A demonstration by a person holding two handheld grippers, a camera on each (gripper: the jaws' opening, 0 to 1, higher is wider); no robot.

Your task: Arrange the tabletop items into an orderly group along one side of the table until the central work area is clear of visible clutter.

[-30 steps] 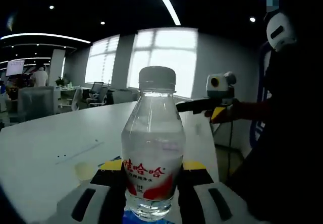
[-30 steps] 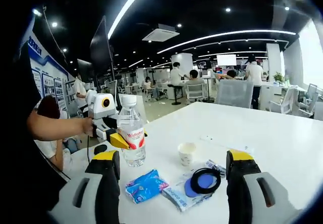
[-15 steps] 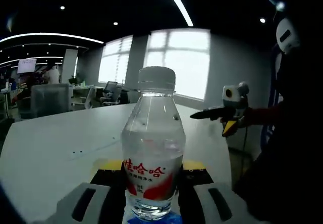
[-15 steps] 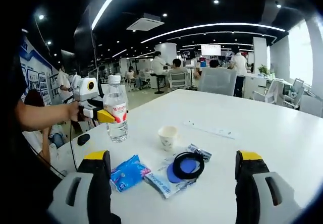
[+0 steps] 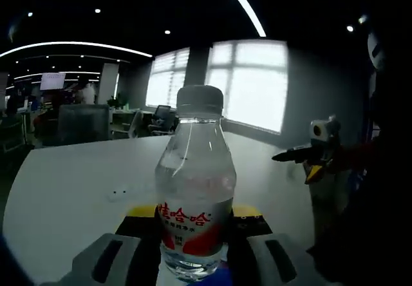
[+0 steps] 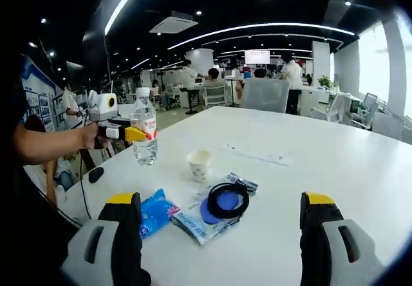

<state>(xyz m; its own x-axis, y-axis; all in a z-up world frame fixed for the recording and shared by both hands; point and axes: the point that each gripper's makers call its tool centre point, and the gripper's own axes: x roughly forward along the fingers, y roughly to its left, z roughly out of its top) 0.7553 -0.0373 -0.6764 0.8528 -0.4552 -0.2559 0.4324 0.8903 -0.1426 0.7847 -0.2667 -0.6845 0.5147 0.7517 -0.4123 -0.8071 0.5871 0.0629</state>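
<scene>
A clear water bottle (image 5: 195,189) with a white cap and red label stands upright between the jaws of my left gripper (image 5: 195,231), which is shut on it. In the right gripper view that bottle (image 6: 144,134) and the left gripper (image 6: 122,133) are at the far left, near the table edge. My right gripper (image 6: 220,202) is open above the near table, nothing between its jaws. Beyond it lie a blue packet (image 6: 154,212), a white packet (image 6: 190,220), a black cable ring (image 6: 225,199) on a blue disc, and a paper cup (image 6: 199,165). The right gripper (image 5: 315,151) is also in the left gripper view, at the right.
The white table (image 6: 335,170) stretches bare to the right and far side. A flat white strip (image 6: 254,155) lies past the cup. A small black object (image 6: 95,174) sits at the left edge. Office chairs and people are beyond the table.
The left gripper has carried the bottle away from the blue packet, toward the table's left edge. The right gripper has drawn back, so the items look smaller. Both jaw states are unchanged.
</scene>
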